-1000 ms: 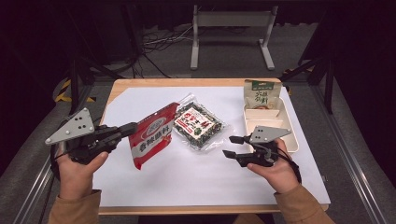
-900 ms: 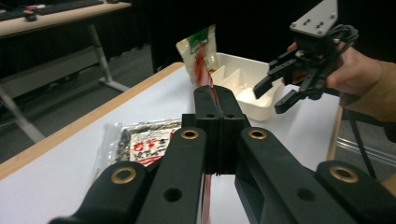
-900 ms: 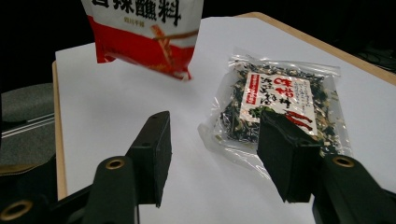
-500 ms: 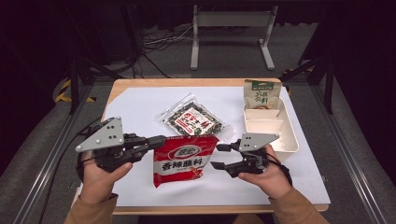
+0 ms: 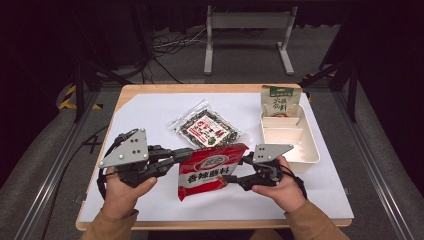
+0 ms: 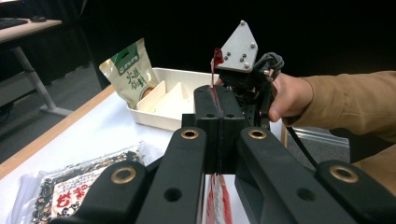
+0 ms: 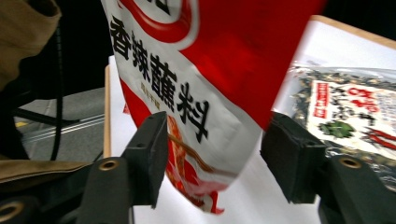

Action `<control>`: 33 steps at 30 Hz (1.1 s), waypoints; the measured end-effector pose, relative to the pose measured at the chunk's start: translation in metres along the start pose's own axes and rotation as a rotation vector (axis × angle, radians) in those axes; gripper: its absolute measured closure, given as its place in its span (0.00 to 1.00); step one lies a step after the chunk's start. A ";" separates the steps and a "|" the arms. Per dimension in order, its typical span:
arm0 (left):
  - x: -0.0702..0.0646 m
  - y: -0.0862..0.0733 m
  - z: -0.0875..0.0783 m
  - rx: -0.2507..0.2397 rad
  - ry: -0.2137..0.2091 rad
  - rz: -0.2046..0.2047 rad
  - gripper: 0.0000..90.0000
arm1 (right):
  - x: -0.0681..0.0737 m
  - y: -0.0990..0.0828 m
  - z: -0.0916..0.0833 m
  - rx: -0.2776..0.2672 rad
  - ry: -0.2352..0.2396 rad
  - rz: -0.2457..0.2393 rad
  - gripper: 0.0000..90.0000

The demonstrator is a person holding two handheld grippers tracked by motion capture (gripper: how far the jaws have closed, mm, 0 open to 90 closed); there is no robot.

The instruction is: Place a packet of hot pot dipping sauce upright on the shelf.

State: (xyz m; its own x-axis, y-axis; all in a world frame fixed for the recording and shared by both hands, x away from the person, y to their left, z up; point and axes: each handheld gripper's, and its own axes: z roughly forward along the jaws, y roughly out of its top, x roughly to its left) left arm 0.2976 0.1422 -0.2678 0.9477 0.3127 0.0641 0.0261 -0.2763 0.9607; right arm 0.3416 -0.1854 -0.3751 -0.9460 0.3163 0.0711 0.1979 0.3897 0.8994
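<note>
While the red pouch [image 5: 212, 167] is held above the near middle of the white-covered table [image 5: 150, 115], its left edge is clamped between the pressed-together jaws of the left gripper [image 5: 186, 154], as is confirmed in the left gripper view, where the thin red edge [image 6: 216, 60] is seen rising out of the closed jaws. The pouch is hung upright with its printed face turned toward the person, and its lower end is seen close over the table. At its right edge the right gripper [image 5: 231, 177] is brought in from the side; in the right gripper view the pouch's lower part [image 7: 196, 126] is seen between the two spread jaws, with the left jaw close against it and the right jaw apart from it, so no grip is made there. These jaws have just been closing, with the pouch between them. Just behind the pouch a clear seaweed packet [image 5: 206, 129] is laid flat. To the right a cream tray [image 5: 312, 150] is set, and a green bag [image 5: 280, 102] is leaned at its far end.
</note>
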 end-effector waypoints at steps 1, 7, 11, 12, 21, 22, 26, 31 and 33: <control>0.000 0.000 0.000 0.002 0.003 0.001 1.00 | 0.001 0.000 0.001 0.007 0.024 -0.005 0.61; 0.003 -0.003 0.000 -0.003 0.008 -0.008 1.00 | 0.006 0.001 0.004 0.035 0.075 -0.042 0.86; 0.006 -0.005 -0.002 -0.013 0.003 -0.029 1.00 | 0.005 0.004 0.000 0.027 0.091 -0.069 0.97; 0.006 -0.005 -0.002 -0.013 0.003 -0.029 1.00 | 0.004 0.004 -0.001 0.028 0.090 -0.069 0.97; 0.011 -0.008 -0.001 -0.006 -0.006 -0.047 1.00 | 0.000 0.007 -0.008 0.042 0.093 -0.071 0.99; 0.010 -0.008 -0.001 -0.007 -0.007 -0.056 1.00 | 0.000 0.007 -0.008 0.044 0.093 -0.070 0.99; 0.011 -0.009 -0.002 -0.001 -0.002 -0.058 0.98 | -0.001 0.008 -0.010 0.053 0.100 -0.065 1.00; 0.013 -0.011 -0.002 0.003 0.005 -0.084 0.86 | -0.002 0.009 -0.012 0.062 0.102 -0.053 1.00; 0.015 -0.012 -0.003 0.001 0.018 -0.111 0.80 | -0.003 0.009 -0.013 0.065 0.104 -0.048 1.00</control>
State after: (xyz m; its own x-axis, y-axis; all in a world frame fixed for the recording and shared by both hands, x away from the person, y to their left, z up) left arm 0.3107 0.1533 -0.2774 0.9331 0.3575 -0.0378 0.1307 -0.2395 0.9621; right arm 0.3428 -0.1937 -0.3617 -0.9757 0.2054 0.0757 0.1642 0.4583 0.8735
